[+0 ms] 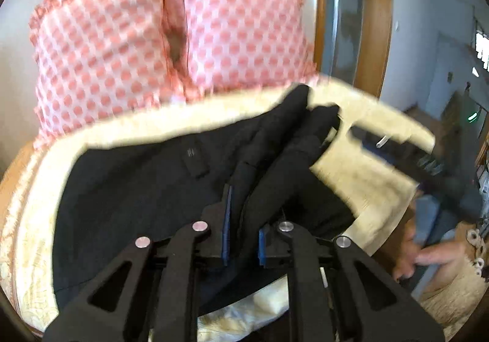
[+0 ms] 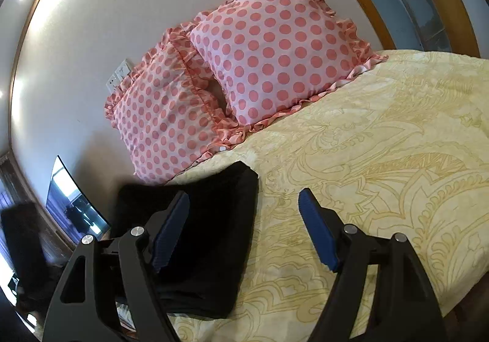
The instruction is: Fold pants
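Note:
The black pants [image 1: 137, 189] lie on a yellow patterned bedspread [image 1: 360, 189], with bunched folds running toward the pillows. My left gripper [image 1: 244, 216] is shut on a ridge of the black cloth, its blue pads nearly together with fabric pinched between them. In the right wrist view the pants [image 2: 214, 250] appear as a flat black stack near the bed's left edge. Above the bedspread [image 2: 382, 158], my right gripper [image 2: 244, 229] stands open and empty, its left finger over the stack and its right finger over bare cover. That gripper [image 1: 428, 158] shows blurred at the right of the left wrist view, held by a hand [image 1: 421, 256].
Two pink polka-dot pillows [image 2: 275, 45] [image 2: 165, 116] lean against the white wall at the head of the bed. A wooden door frame [image 1: 376, 21] stands beyond the bed. A dark screen [image 2: 73, 204] sits low at the left, beside the bed.

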`<state>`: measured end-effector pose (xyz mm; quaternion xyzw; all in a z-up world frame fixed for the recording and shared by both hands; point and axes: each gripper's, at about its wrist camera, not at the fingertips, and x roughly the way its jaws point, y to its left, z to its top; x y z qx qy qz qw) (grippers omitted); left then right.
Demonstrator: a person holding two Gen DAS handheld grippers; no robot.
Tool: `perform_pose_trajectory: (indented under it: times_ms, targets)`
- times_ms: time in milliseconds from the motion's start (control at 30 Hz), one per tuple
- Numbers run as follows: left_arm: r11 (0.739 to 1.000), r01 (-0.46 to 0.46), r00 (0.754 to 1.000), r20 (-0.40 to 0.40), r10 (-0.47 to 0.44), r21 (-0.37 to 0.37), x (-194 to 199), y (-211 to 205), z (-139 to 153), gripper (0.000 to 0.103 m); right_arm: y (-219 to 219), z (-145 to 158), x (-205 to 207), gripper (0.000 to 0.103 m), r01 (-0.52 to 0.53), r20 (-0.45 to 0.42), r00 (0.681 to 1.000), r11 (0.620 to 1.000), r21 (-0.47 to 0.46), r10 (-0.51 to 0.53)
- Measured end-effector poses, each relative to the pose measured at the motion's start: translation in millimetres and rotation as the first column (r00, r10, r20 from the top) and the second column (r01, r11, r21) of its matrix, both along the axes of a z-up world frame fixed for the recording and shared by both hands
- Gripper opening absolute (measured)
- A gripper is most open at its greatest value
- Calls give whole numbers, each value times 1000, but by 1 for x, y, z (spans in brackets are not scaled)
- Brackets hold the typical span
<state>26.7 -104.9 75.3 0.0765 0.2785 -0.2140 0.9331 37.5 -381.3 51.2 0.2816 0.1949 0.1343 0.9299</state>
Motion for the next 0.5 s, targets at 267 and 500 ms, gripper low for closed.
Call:
perform_pose_trajectory:
  times_ms: [267,500]
  targets:
    - [985,73,997,-25,-69,157,-8,-33,-50,17,1,7,0,76,11,6,1000,1000,-16,-11]
    - [987,121,992,-21,-124,-111,-30,32,-16,70,41,35,6,76,-212,85,972,974,-75,218]
